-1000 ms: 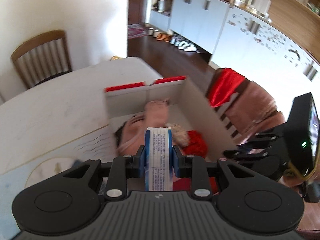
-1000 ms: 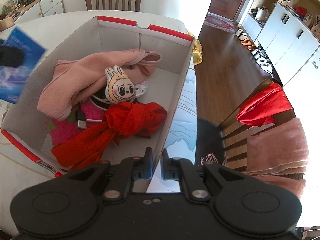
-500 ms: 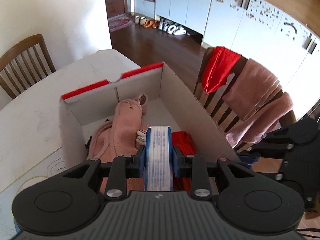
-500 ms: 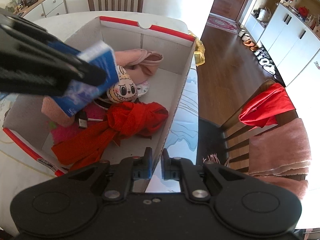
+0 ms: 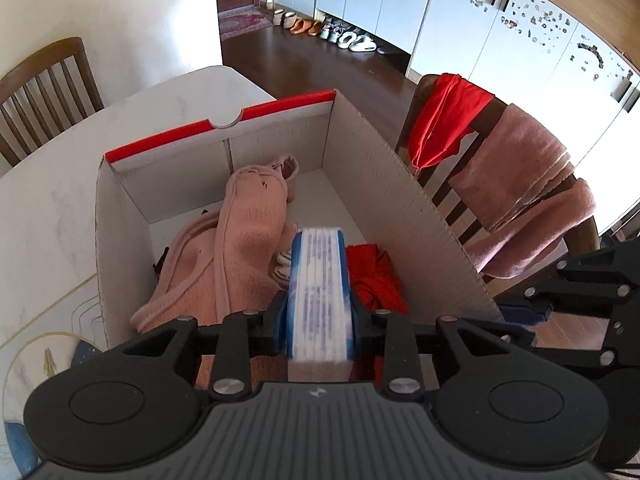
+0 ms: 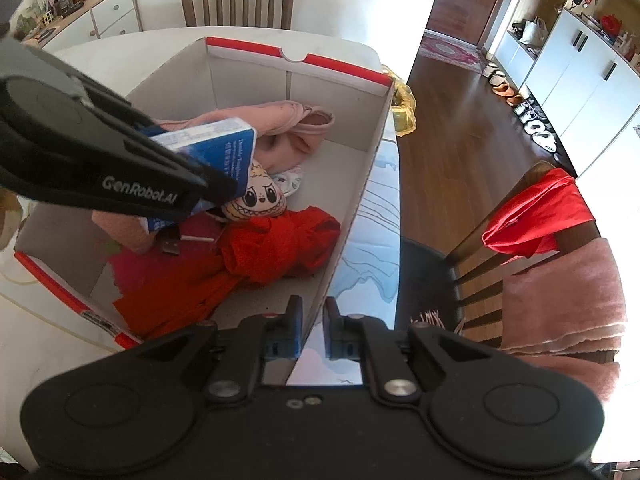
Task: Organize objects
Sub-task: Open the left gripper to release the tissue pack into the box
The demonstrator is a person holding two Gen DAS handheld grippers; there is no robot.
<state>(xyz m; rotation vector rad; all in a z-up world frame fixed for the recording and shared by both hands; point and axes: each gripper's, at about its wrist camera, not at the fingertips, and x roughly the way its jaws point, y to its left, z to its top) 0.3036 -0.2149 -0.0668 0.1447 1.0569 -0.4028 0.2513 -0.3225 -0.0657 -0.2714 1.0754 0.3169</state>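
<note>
Box (image 5: 400, 184) is getting the packet (image 5: 320, 292): left gripper (image 5: 318, 320) holds it inside, jaws opening (drop step). Right gripper (image 6: 311, 332) clamps the wall; next, withdraw left.

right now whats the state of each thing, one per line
left claw: opening, blue packet between its jaws
blue packet: on edge over the box
right claw: shut on the box wall
box: open, no lid, on the table
pink cloth: crumpled inside the box
red cloth: bunched inside the box
doll: face up, partly under the packet
</note>
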